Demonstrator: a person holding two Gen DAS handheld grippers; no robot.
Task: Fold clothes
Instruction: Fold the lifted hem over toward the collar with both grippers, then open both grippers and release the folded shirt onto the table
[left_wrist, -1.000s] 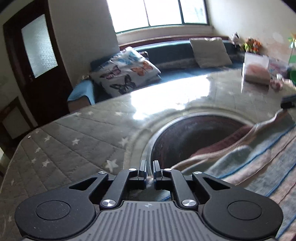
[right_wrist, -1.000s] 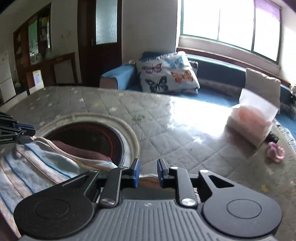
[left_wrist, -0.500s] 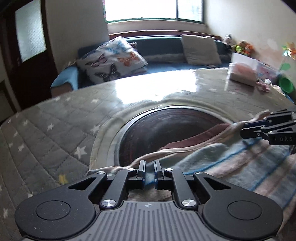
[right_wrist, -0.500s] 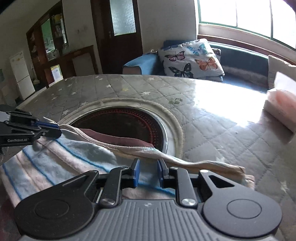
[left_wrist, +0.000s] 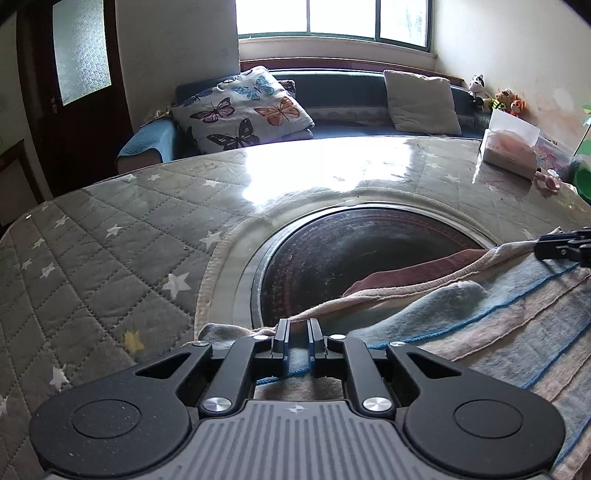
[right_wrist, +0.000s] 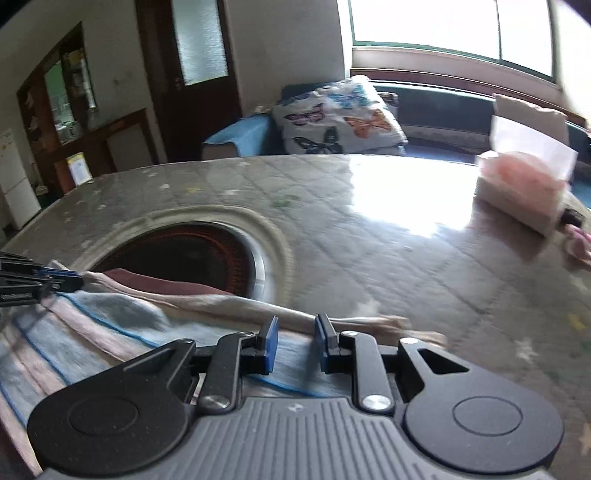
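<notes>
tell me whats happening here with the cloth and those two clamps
A person is folding a striped cloth on a quilted table, with a handheld gripper in each hand. The left gripper and the right gripper each pinch the cloth's edge, one at each end. That edge is stretched between them, low over the dark round inset in the tabletop.

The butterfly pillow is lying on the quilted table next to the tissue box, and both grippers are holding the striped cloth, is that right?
Not quite. The butterfly pillow is not on the quilted table; it sits on the blue sofa behind it, as the left wrist view shows. The tissue box is on the table. The left gripper and right gripper do both hold the striped cloth.
</notes>
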